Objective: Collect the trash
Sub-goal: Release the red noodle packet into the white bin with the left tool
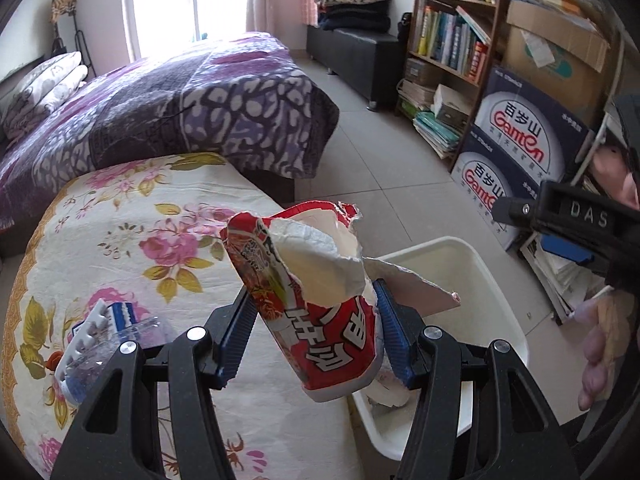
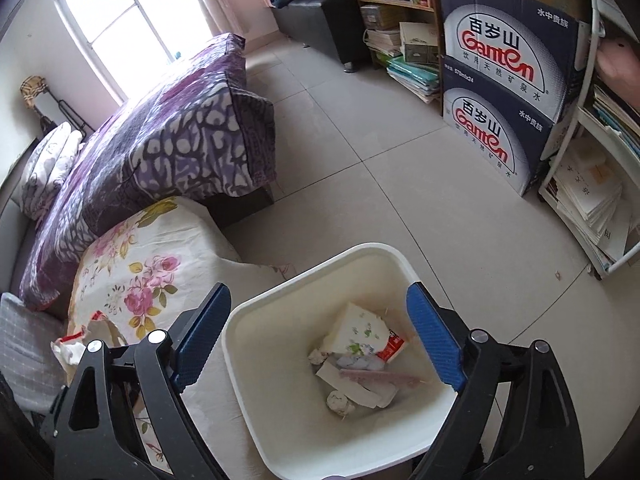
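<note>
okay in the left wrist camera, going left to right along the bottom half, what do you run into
Crushed plastic bottle on the floral cloth → torn red noodle cup clamped in the left tongs → white trash bin on the floor → right tongs at the far right edge.

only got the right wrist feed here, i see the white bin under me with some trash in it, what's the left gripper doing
Observer: The left gripper is shut on a torn red noodle cup, pinched between its blue pads.
Operator: is that cup over the bin yet
Observer: Partly. In the left wrist view it hangs by the edge of the floral-covered table, with the white bin just behind and to its right.
Operator: anything left on the table
Observer: Yes, a crumpled clear plastic bottle with a blue and white label lies on the cloth left of the left gripper.
</note>
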Action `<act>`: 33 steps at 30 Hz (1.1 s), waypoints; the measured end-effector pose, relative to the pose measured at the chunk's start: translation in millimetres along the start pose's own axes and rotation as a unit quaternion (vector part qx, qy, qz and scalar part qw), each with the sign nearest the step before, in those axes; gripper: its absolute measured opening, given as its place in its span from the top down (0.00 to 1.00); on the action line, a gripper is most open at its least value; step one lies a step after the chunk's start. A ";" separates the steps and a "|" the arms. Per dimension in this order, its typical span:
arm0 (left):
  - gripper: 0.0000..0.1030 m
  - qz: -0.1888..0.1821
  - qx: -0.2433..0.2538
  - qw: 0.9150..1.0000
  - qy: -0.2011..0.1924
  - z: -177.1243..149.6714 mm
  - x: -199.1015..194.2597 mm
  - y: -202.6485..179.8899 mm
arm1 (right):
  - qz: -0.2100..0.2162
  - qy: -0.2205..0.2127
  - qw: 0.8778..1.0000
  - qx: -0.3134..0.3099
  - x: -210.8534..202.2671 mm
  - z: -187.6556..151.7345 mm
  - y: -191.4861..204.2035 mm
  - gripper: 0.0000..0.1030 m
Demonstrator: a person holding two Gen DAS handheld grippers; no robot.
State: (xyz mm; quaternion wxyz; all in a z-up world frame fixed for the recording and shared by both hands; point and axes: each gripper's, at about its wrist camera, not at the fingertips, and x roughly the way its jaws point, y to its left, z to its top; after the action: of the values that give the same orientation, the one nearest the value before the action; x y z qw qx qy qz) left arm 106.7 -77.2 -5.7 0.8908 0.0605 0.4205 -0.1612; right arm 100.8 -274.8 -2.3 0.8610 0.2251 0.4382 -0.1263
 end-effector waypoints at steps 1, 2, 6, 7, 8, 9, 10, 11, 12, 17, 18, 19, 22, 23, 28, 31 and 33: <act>0.44 -0.004 0.006 1.000 0.003 -0.5 3.1 -6.3 | -0.002 -0.003 1.000 0.006 -1.3 2.0 -5.9 0.16; 0.44 -0.008 0.013 1.000 0.006 -1.2 6.1 -13.2 | -0.003 -0.004 1.000 0.012 -2.5 3.5 -11.4 0.15; 0.40 -0.030 0.033 0.999 0.020 -5.7 17.2 -36.1 | -0.004 -0.008 0.999 0.036 -6.5 10.4 -32.0 0.14; 0.36 -0.039 0.036 0.998 0.025 -6.8 20.2 -41.2 | -0.003 -0.008 0.999 0.043 -7.1 11.9 -36.9 0.14; 0.34 -0.048 0.038 0.998 0.030 -8.0 22.5 -46.3 | -0.002 -0.008 0.999 0.047 -7.3 13.1 -40.2 0.14; 0.27 -0.055 0.039 0.997 0.035 -8.8 24.7 -50.0 | -0.001 -0.008 0.999 0.051 -7.7 13.9 -43.3 0.14; 0.25 -0.061 0.039 0.997 0.038 -9.1 25.5 -52.6 | 0.000 -0.008 0.999 0.054 -8.3 14.6 -45.9 0.14; 0.25 -0.066 0.041 0.996 0.040 -10.1 26.1 -55.2 | 0.001 -0.008 0.998 0.056 -9.1 15.4 -47.3 0.14; 0.25 -0.067 0.044 0.996 0.041 -10.6 26.4 -57.1 | 0.001 -0.009 0.998 0.056 -9.7 15.7 -48.2 0.14; 0.24 -0.058 0.052 0.996 0.042 -12.2 26.5 -56.3 | 0.005 -0.011 0.998 0.056 -10.3 16.9 -47.1 0.14; 0.24 -0.059 0.050 0.996 0.043 -12.1 26.0 -53.8 | 0.006 -0.011 0.998 0.055 -10.5 16.3 -45.5 0.14; 0.23 -0.060 0.048 0.996 0.043 -11.9 25.3 -51.7 | 0.007 -0.010 0.998 0.055 -10.0 16.2 -44.3 0.14; 0.21 -0.067 0.037 0.996 0.042 -10.9 21.2 -44.3 | 0.006 -0.009 0.999 0.053 -9.1 14.8 -40.0 0.14; 0.21 -0.071 0.031 0.996 0.043 -10.1 20.4 -41.0 | 0.006 -0.009 0.999 0.052 -9.1 15.1 -39.3 0.14; 0.17 -0.075 0.025 0.996 0.041 -6.6 18.2 -32.7 | 0.004 -0.010 0.998 0.055 -8.9 15.0 -38.7 0.14; 0.15 -0.075 0.020 0.996 0.042 -5.1 18.1 -29.6 | 0.001 -0.010 0.998 0.058 -8.2 14.6 -39.1 0.14; 0.15 -0.073 0.016 0.996 0.042 -4.6 18.1 -27.6 | 0.001 -0.008 0.998 0.060 -7.6 14.6 -40.7 0.14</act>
State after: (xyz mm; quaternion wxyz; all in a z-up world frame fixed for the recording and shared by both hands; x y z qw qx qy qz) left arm 104.8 -106.3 -21.8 0.8571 0.0507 0.4582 -0.2298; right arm 89.7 -317.2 0.0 0.8495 0.2761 0.4228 -0.1530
